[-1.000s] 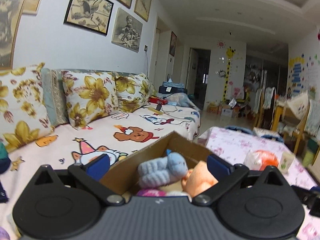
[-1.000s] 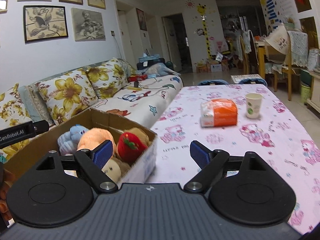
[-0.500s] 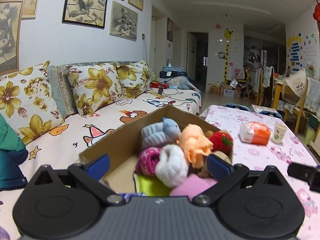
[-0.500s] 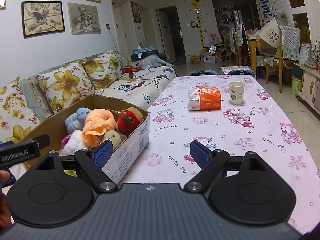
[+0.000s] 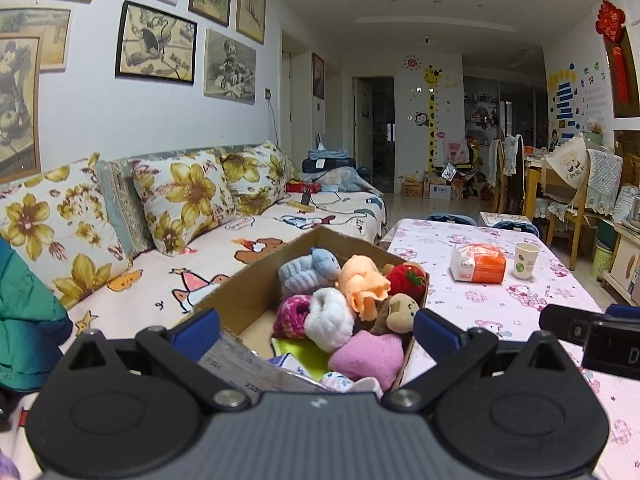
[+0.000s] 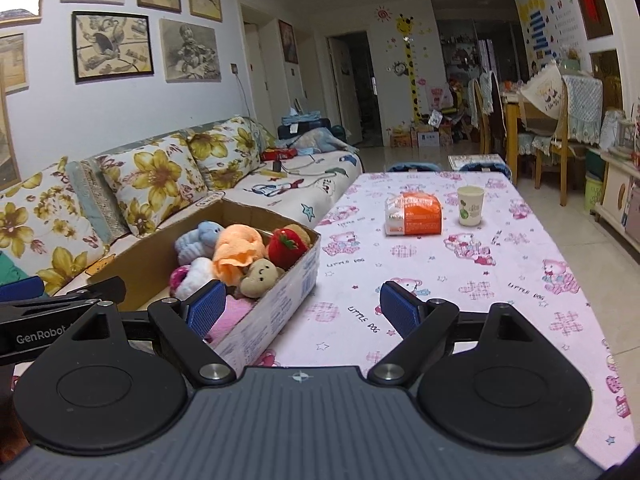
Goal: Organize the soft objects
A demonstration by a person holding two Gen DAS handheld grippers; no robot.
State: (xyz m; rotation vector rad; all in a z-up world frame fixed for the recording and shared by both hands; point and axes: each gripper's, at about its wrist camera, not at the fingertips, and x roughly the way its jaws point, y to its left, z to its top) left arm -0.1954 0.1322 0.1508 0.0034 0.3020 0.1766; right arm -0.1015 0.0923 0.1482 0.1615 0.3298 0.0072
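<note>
Cardboard box (image 6: 280, 312), seven soft toys (image 5: 362, 286), two claws spread.

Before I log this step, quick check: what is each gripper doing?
Left gripper: open, holding nothing, above the cardboard box.
Right gripper: open, holding nothing.

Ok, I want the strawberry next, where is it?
The red strawberry plush sits in the cardboard box's far right corner, beside the orange plush, behind the tan bear heart.

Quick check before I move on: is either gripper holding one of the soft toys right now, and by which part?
Neither. The left gripper and right gripper both have open jaws with nothing between them; the toys lie in the cardboard box.
</note>
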